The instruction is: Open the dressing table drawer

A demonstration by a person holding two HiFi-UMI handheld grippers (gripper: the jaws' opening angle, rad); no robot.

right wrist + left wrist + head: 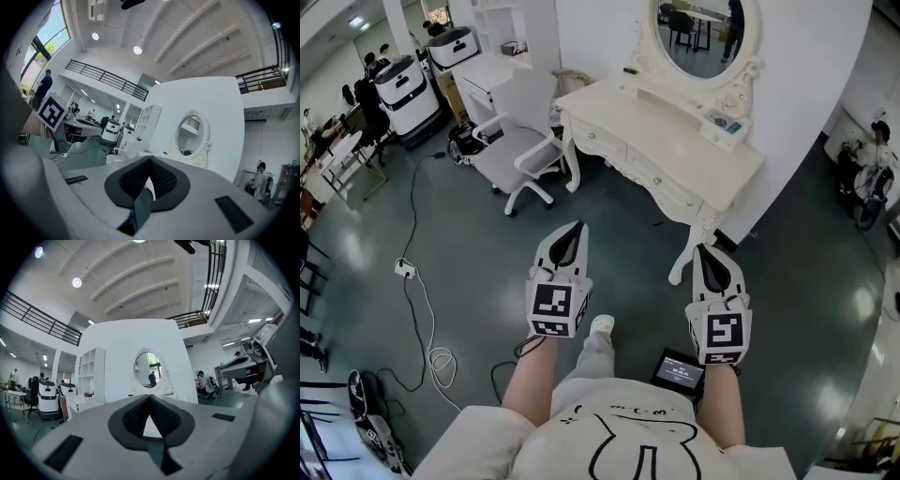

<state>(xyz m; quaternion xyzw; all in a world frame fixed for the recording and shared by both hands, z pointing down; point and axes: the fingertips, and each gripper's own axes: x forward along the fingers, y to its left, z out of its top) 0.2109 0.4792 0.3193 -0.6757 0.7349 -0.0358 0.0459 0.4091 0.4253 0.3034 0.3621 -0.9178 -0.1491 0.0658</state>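
Far to the left of the cream-white dressing table with curved legs (675,141), a white power strip with a looping cable (405,269) lies on the dark grey floor (469,234). A white swivel office chair (520,141) stands just beside the table's left end. In front of the table and well apart from it, a person holds two grippers out level, both aimed toward it. The left gripper (577,228), white with black pads and a marker cube, has its jaws pressed together with nothing between them. The table's front drawer (661,180) is fully closed, its front flush with the frame below the tabletop. An oval mirror in a carved white frame (708,37) rises from the table's back edge. The right gripper (709,253), nearer the table's front right leg, also has its jaws pressed together and holds nothing. A small dark screen device (680,370) lies on the floor beneath it.
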